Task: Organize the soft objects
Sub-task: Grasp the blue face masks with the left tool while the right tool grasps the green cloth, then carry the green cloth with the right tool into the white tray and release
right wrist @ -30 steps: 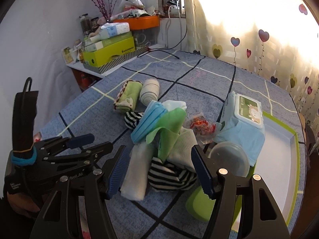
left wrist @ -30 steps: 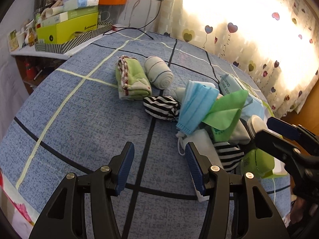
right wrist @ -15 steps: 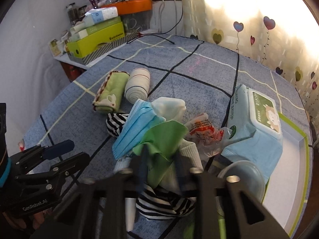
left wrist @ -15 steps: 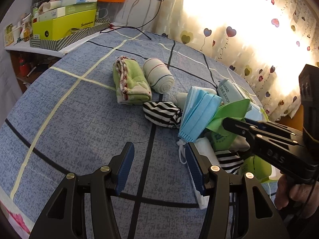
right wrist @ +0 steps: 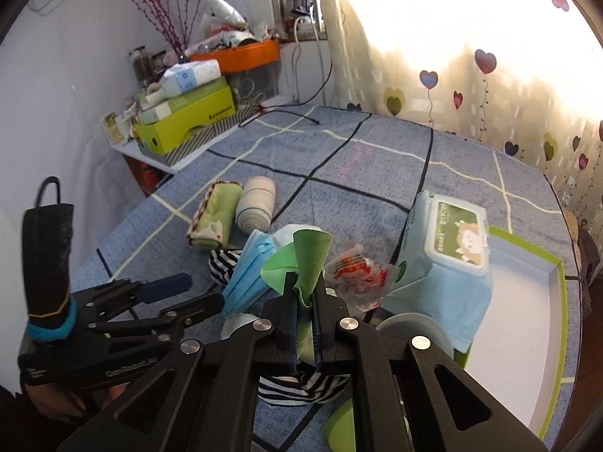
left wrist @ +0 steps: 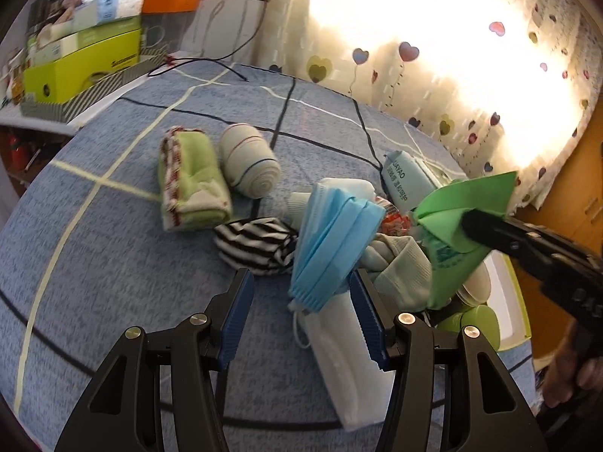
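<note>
Green cloth (right wrist: pixel 307 263): soft, light; take by bunched fold, frame centre.
Right hand-held gripper (right wrist: pixel 305 335): clamped on cloth.
Left hand-held gripper (left wrist: pixel 301 320): jaws apart, empty.

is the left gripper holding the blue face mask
No, the left gripper stands open, with the blue face mask lying beyond its pads and not pinched.

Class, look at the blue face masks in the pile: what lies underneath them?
Under the blue face masks a white folded cloth sticks out toward the camera, and a striped sock lies beside them. Whatever lies deeper under them is covered.
</note>
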`<state>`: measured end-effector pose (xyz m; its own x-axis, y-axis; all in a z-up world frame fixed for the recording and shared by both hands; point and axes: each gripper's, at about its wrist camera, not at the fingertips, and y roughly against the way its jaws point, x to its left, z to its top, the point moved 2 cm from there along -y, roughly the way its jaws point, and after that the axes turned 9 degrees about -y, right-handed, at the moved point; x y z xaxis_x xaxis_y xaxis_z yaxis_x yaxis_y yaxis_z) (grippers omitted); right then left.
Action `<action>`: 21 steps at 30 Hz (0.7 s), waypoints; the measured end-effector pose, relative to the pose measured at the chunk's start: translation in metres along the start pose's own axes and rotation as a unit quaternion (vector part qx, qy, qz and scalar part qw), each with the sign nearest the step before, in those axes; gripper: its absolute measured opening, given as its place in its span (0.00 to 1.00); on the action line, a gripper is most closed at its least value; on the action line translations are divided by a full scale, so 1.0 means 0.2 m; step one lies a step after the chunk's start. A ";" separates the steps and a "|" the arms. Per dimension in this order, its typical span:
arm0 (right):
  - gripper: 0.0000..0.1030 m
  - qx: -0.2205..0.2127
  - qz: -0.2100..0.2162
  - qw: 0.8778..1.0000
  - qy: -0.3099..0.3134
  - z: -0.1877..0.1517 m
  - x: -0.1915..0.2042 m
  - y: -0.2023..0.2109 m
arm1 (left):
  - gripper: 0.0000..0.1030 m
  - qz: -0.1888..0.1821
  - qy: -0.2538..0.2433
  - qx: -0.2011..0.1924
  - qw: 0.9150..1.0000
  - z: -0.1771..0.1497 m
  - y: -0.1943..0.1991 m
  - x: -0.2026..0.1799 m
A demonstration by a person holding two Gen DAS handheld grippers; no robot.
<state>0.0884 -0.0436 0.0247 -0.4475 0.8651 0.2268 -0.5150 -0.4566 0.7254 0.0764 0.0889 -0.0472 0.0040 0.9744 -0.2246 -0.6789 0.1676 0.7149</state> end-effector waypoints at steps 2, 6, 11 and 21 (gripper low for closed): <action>0.06 -0.004 0.000 1.000 -0.003 0.00 -0.02 0.02 | 0.53 -0.004 -0.014 0.005 1.000 0.02 -0.03 -0.03; 0.06 -0.009 -0.001 1.000 -0.009 0.00 -0.06 0.05 | 0.53 -0.001 -0.044 0.019 0.999 0.04 -0.10 -0.10; 0.06 -0.011 0.001 1.000 -0.016 -0.01 -0.09 0.07 | 0.53 0.025 -0.063 0.027 0.997 0.06 -0.17 -0.13; 0.06 -0.022 0.005 0.999 -0.026 -0.01 -0.13 0.12 | 0.18 0.038 -0.043 0.003 0.998 0.10 -0.12 -0.07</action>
<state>0.0860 -0.0769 0.0340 -0.4139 0.8699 0.2683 -0.5436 -0.4726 0.6936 0.1078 0.0737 -0.0488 0.0153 0.9935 -0.1128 -0.6748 0.0936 0.7321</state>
